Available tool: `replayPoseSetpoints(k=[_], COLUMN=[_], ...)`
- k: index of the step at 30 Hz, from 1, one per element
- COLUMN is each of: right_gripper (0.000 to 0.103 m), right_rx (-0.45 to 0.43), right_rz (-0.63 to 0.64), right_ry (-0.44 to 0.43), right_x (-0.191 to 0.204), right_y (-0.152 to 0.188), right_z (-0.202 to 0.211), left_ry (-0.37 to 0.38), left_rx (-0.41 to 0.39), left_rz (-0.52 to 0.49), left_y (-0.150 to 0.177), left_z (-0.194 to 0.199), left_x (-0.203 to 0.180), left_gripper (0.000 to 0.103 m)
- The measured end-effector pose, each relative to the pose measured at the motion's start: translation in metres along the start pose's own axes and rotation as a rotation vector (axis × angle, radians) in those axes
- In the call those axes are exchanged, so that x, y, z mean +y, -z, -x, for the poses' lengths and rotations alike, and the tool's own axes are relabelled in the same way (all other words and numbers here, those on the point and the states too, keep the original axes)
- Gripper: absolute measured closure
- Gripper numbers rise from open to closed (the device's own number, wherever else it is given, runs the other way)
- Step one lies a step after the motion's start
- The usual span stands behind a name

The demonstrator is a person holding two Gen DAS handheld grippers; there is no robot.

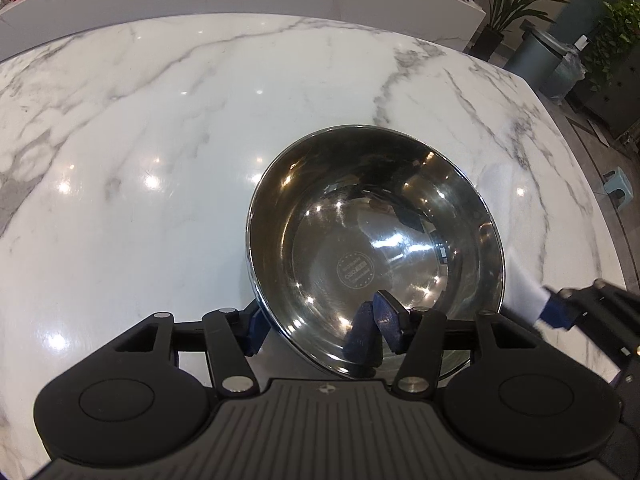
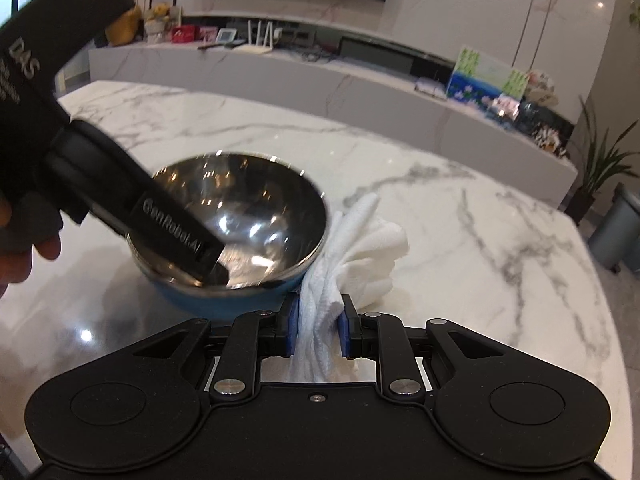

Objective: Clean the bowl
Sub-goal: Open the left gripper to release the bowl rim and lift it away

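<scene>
In the left wrist view the steel bowl (image 1: 374,246) stands upright on the marble surface (image 1: 160,140), right of centre and near the camera. The left tongs (image 1: 320,332) straddle its near rim, one blue finger outside the wall and one inside, closed on the rim. At the right edge the right tongs (image 1: 558,312) carry a white cloth (image 1: 520,280) just beside the bowl. In the right wrist view the right tongs (image 2: 316,330) pinch the bunched cloth (image 2: 352,248), which touches the bowl's (image 2: 248,216) right side; the left tongs (image 2: 212,268) reach in over its near-left rim. The bowl looks stiff, light and slippery, so the rim seems the surest hold; its inside shines, without visible dirt.
</scene>
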State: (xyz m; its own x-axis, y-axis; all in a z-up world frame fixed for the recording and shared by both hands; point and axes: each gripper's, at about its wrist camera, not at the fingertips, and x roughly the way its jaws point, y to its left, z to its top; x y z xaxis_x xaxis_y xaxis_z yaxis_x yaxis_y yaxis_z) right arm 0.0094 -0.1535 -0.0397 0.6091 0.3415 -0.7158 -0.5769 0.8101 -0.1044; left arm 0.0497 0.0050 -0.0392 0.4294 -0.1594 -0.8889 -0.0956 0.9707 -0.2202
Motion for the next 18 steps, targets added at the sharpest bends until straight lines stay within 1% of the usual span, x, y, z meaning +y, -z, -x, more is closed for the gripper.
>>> replayPoseSetpoints(k=[3,12,15,18], right_gripper=[0.085,0.085,0.085,0.085], right_rx=[0.032,0.038,0.027,-0.013], right_rz=[0.007,0.001,-0.008,-0.011], right_ry=[-0.019,-0.024,-0.022,-0.001], right_x=[0.0044,0.0034,0.0012,-0.0017], right_y=[-0.0015,-0.0045,-0.0034,-0.0060], right_z=[-0.0025,-0.0012,-0.0021,0.0042], left_ry=[0.000,0.002,0.001,0.000], left_rx=[0.001,0.001,0.000,-0.002], left_rz=[-0.001,-0.003,-0.002,0.000], left_y=[-0.0001,0.0002,0.0003,0.0007], left_z=[-0.0003,-0.0002,0.0000,0.0001], left_x=[0.0001,0.0023,0.0029,0.0042], left_gripper=[0.050,0.050,0.050,0.049])
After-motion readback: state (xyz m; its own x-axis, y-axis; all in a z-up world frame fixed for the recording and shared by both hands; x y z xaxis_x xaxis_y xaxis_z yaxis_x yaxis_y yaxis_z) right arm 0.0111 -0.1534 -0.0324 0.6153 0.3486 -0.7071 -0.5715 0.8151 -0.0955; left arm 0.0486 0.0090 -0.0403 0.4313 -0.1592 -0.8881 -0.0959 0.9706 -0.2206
